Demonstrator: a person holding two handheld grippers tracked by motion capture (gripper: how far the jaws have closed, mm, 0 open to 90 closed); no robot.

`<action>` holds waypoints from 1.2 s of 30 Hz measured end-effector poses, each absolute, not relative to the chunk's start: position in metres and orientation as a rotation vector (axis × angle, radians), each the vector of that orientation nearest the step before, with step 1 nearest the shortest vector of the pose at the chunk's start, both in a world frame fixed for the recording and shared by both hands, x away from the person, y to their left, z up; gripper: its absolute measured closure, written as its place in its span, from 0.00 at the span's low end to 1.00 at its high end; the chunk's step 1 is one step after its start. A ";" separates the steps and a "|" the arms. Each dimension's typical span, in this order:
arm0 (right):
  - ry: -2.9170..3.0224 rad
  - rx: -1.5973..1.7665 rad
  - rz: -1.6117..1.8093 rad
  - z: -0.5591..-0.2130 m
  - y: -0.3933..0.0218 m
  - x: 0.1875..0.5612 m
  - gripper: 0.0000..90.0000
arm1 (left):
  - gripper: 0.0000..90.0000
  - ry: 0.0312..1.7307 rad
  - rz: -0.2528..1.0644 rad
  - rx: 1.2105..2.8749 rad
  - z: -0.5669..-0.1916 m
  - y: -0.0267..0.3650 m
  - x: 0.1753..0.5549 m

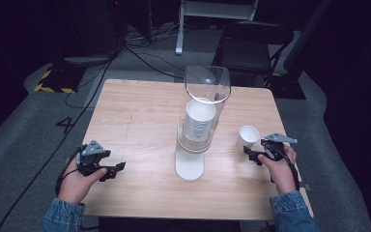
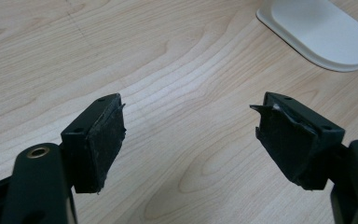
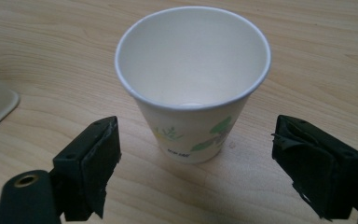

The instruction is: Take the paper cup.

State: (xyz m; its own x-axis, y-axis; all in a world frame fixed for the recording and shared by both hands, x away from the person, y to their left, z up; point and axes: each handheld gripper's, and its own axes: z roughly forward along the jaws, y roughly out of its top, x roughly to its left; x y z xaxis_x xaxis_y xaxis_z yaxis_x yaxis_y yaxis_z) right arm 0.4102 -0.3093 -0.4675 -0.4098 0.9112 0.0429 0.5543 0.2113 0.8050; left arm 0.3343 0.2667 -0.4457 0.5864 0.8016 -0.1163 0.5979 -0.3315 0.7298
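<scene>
Table [image 1: 140, 116] – pale wood grain, light tan. Paper cup [image 3: 193, 79] – white w/ green leaf print, small dark text near base. Dispenser base [image 2: 319, 30] off-white; clear tube [image 1: 206, 89] holding white cup stack [image 1: 199, 123]. Grippers' jaws black. Sleeves [image 1: 63, 215] blue denim. Floor grey, yellow/black hazard strip [image 1: 53, 82].

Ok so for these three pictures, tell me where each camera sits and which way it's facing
High view: above the person's side, looking forward and down on the wooden table; both forearms, left gripper, right gripper, cup dispenser.
Left gripper view: rides the left gripper, looking low along open jaws at bare wood and the dispenser's white base.
Right gripper view: rides the right gripper, open jaws flanking an upright paper cup.
Shared: high and right gripper views both show the cup.
</scene>
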 end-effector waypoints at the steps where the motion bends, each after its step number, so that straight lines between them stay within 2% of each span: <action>1: 2.049 1.352 1.080 -0.466 -0.311 0.408 0.18 | 0.26 1.111 0.339 2.050 -0.446 0.266 0.334; 10: 2.081 1.278 1.186 -0.447 -0.309 0.382 0.18 | 0.26 1.086 0.337 2.054 -0.446 0.263 0.331; 20: 2.280 1.052 1.223 -0.436 -0.276 0.361 0.18 | 0.25 1.071 0.325 2.063 -0.447 0.264 0.325; 27: 2.353 0.989 1.259 -0.442 -0.250 0.354 0.18 | 0.24 1.074 0.298 2.085 -0.451 0.262 0.327; 36: 2.398 1.015 1.228 -0.470 -0.234 0.360 0.18 | 0.19 1.061 0.286 2.136 -0.458 0.260 0.328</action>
